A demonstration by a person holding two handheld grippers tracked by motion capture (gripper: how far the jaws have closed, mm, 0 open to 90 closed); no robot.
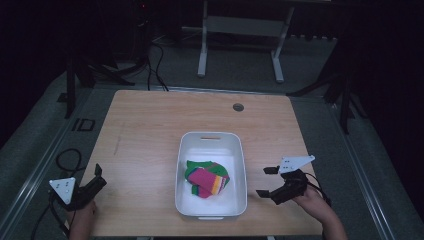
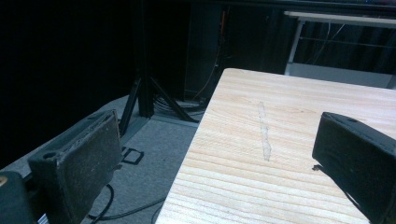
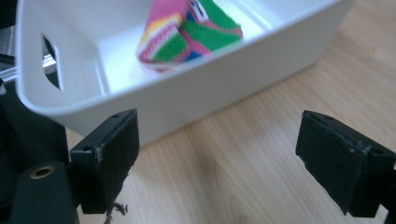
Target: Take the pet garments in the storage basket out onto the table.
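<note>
At the near edge: the person's two hands held the grippers low over the wooden table (image 1: pixel 145 125).
Left gripper (image 1: pixel 95 179): at about 8 o'clock from the bin, over the table's near left corner; its jaws stood wide apart with nothing between them.
Right gripper (image 1: pixel 267 182): at about 4 o'clock, just beside the bin's right wall; its jaws were spread apart and empty, pointed toward the bin.
White plastic bin (image 1: pixel 240 165): at table centre, a little to the near side, with a handle slot in an end wall.
Striped knitted cloth (image 1: pixel 207 179): bunched inside the bin, toward its near half; pink, green, yellow and blue bands.
Handling, as a judgement: probably light, soft and limp, not fragile; it would sag and drape, so a pinch on a raised fold near the top of the bunch looked best.
Surface: pale wood grain, a scuff streak at 10 o'clock, a round grommet hole (image 1: pixel 238 107) at 1 o'clock.
Room: grey floor, loose cables, dark stands, a white-legged desk frame (image 1: pixel 240 30) at 12 o'clock; beyond, darkness.
</note>
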